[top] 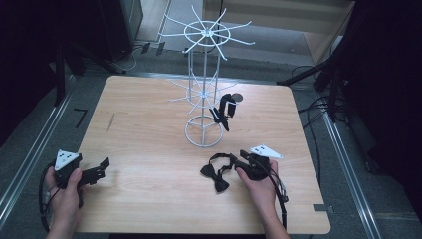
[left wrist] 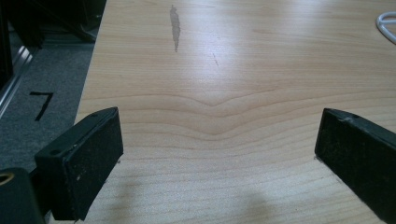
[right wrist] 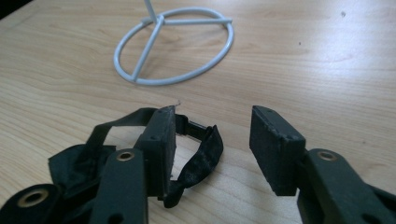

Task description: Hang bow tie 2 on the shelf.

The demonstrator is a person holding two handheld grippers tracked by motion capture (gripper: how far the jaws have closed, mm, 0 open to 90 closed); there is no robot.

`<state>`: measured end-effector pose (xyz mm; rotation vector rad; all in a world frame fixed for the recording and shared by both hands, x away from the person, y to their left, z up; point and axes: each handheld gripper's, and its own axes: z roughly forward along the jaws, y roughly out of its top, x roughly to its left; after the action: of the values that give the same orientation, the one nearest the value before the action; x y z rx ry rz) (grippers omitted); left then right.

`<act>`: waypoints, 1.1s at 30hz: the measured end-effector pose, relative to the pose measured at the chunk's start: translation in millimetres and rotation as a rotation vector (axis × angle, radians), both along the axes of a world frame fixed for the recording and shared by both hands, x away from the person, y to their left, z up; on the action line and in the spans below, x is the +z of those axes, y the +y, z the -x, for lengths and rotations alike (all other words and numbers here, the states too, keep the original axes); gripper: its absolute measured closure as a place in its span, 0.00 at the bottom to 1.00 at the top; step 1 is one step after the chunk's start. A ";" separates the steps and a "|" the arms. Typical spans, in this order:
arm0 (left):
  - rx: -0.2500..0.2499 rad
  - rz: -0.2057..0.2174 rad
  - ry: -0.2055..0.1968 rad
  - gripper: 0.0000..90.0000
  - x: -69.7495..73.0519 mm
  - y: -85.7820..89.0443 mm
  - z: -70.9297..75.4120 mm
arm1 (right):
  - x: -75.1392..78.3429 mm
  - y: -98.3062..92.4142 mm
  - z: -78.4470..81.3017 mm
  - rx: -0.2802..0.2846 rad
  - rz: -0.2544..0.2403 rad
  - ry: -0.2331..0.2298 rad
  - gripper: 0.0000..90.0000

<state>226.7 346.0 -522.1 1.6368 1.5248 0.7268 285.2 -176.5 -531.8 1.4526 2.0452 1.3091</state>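
At the bottom of the right gripper view, the right gripper (right wrist: 212, 140) has its jaws parted around a loop of the black bow tie's (right wrist: 198, 161) strap, not pinching it. In the high view's lower left, the left gripper (top: 102, 167) is spread wide over bare table (top: 149, 149). Farther up, centre, stands a white wire rack (top: 204, 89) with another black bow tie (top: 226, 110) hanging on it.

A black fabric bow tie (top: 215, 175) lies flat on the light wooden table, toward its near right side, just in front of the white wire stand's round base. Its knotted bow faces the near edge, and its thin strap (right wrist: 198, 158) loops loosely behind it, partly lifted.
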 end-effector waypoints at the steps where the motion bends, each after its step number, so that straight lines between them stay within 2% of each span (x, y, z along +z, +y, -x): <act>1: 0.000 0.000 0.000 0.02 0.0 0.0 0.0 | 0.0 0.0 0.0 0.000 0.000 0.000 0.61; 6: 0.001 0.001 0.000 0.02 0.0 0.2 0.0 | -7.4 7.8 -2.4 0.036 0.031 0.044 0.69; 8: 0.002 0.003 -0.001 0.02 -0.1 0.2 -0.1 | -9.3 10.1 -2.7 0.042 0.053 0.057 0.77; 9: 0.001 0.002 0.000 0.02 -0.1 0.2 0.0 | -9.3 10.1 -2.7 0.042 0.053 0.057 0.77; 14: -0.001 0.000 -0.002 0.02 0.0 0.0 0.3 | -12.5 13.3 -2.1 0.081 0.097 0.068 0.92; 20: 0.000 0.001 -0.002 0.02 0.2 0.3 0.5 | -11.8 19.2 -0.1 0.109 0.102 0.066 0.99; 22: -0.001 0.003 -0.002 0.02 0.0 0.4 0.3 | -7.8 20.1 1.7 0.125 0.085 0.032 1.00; 24: -0.001 0.004 -0.002 0.02 -0.1 0.6 0.1 | -5.5 20.5 2.9 0.126 0.075 0.020 1.00; 28: -0.002 0.005 -0.002 0.02 -0.1 0.6 0.1 | 4.5 20.4 7.5 0.134 0.054 -0.052 1.00; 30: -0.002 0.005 -0.002 0.02 0.0 0.5 0.1 | 8.9 20.5 10.4 0.131 0.045 -0.071 1.00; 31: -0.002 0.003 -0.002 0.02 0.1 0.4 0.3 | 12.9 20.1 12.8 0.130 0.042 -0.099 1.00; 33: -0.002 0.002 -0.003 0.02 0.0 0.3 0.3 | 14.8 20.0 13.9 0.130 0.040 -0.111 1.00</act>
<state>226.5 346.3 -522.1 1.6346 1.5219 0.7258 271.3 -156.5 -517.1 1.2194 2.1104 1.3584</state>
